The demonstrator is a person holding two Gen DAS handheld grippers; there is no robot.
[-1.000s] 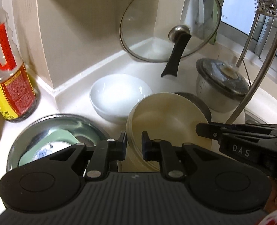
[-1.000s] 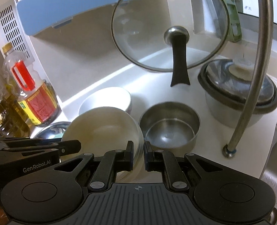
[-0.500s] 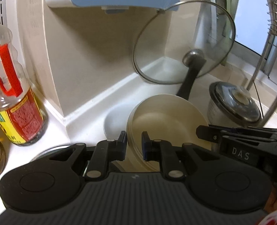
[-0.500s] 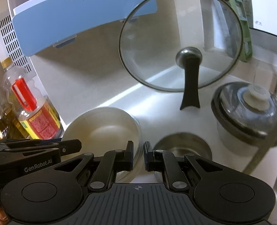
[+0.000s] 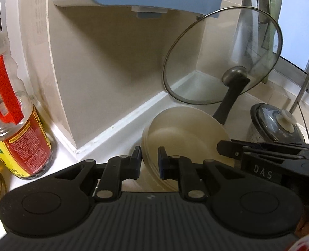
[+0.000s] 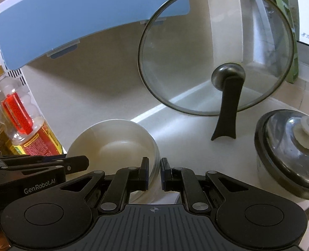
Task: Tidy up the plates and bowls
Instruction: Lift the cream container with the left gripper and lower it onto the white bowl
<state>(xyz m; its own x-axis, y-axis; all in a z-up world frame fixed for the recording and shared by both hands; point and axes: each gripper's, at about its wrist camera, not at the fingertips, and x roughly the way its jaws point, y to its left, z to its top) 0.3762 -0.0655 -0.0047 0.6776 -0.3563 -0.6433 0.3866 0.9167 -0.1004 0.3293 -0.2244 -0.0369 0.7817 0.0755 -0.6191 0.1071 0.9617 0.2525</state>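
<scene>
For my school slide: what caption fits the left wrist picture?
Left gripper and right gripper pinch a cream bowl by its rim before a propped glass lid.

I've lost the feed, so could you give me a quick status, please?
Left gripper and right gripper shut on cream bowl rim. Glass lid stands ahead.

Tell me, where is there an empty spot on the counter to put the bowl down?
The counter is bare between the cream bowl and the glass lid's black handle, and along the wall strip behind the bowl. It is crowded at the left by the oil bottle, and at the right by the lidded steel pot.
</scene>
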